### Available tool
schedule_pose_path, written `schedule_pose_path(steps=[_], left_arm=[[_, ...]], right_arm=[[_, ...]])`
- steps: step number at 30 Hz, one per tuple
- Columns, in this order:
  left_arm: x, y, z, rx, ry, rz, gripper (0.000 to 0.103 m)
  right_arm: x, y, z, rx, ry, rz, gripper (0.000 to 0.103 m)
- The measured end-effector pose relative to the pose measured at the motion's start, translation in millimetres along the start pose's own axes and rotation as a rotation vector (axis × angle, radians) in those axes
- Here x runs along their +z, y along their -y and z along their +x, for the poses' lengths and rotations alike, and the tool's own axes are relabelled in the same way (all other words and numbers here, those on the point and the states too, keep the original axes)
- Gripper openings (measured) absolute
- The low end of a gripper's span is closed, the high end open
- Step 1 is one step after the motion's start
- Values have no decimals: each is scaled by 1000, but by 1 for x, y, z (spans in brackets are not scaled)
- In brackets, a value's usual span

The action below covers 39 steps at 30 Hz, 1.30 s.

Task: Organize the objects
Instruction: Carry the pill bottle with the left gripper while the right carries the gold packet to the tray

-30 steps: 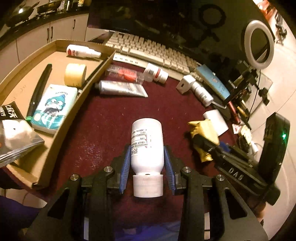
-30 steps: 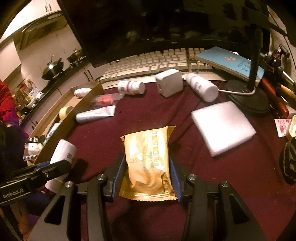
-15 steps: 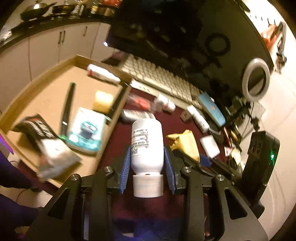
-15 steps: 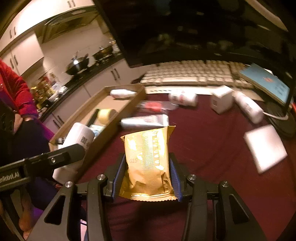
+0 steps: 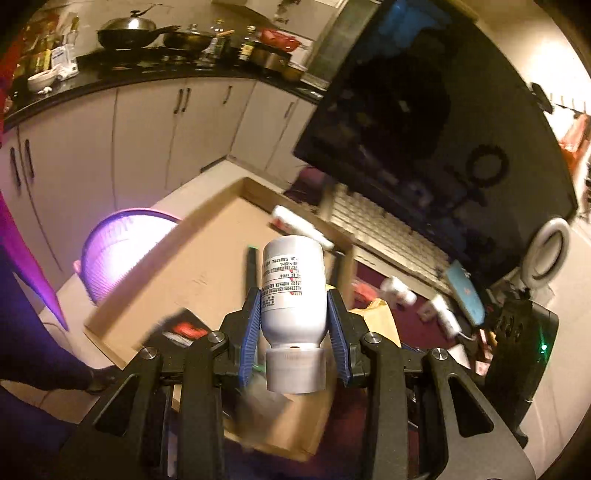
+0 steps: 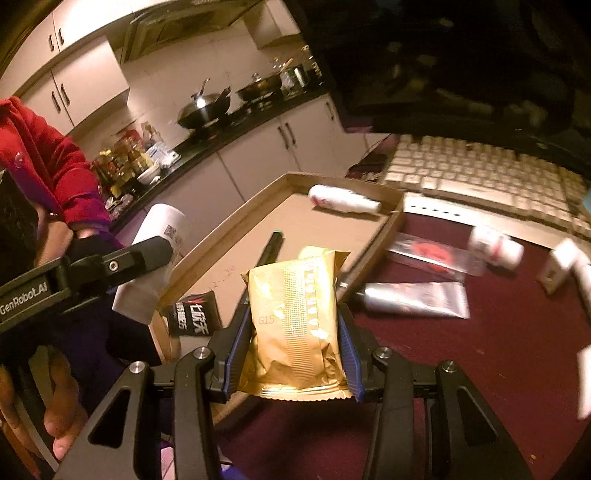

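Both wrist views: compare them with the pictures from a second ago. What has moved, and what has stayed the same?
Both grippers have been carried from above the red cloth toward the cardboard tray, lifted. The left gripper still clamps the white bottle; the right gripper still clamps the gold packet. Nothing was released; the items on the cloth and in the tray lie as before.

A dark monitor [image 5: 436,122] looms over the keyboard [image 6: 480,173], with woks [image 5: 125,33] (lidded) on the far counter [image 5: 147,70].
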State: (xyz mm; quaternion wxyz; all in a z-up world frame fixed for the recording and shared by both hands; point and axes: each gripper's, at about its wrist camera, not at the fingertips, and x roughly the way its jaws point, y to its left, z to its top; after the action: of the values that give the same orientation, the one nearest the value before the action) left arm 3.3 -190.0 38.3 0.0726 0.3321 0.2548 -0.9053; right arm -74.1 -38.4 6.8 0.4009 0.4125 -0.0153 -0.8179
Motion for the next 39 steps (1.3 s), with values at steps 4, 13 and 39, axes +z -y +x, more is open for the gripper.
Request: schedule_pose_path(steps=[4,13,39], left_arm=[[10,-20,16,7,-26,-21,34],[19,-51,49,47,-76,-65,34],[39,-59,118,89,-259,-46,34]], right_arm=[[15,-6,28,20,-42,25,45],[38,-18,84,-3,-124,38,45],[40,-22,109,-220,-101,-28,46]])
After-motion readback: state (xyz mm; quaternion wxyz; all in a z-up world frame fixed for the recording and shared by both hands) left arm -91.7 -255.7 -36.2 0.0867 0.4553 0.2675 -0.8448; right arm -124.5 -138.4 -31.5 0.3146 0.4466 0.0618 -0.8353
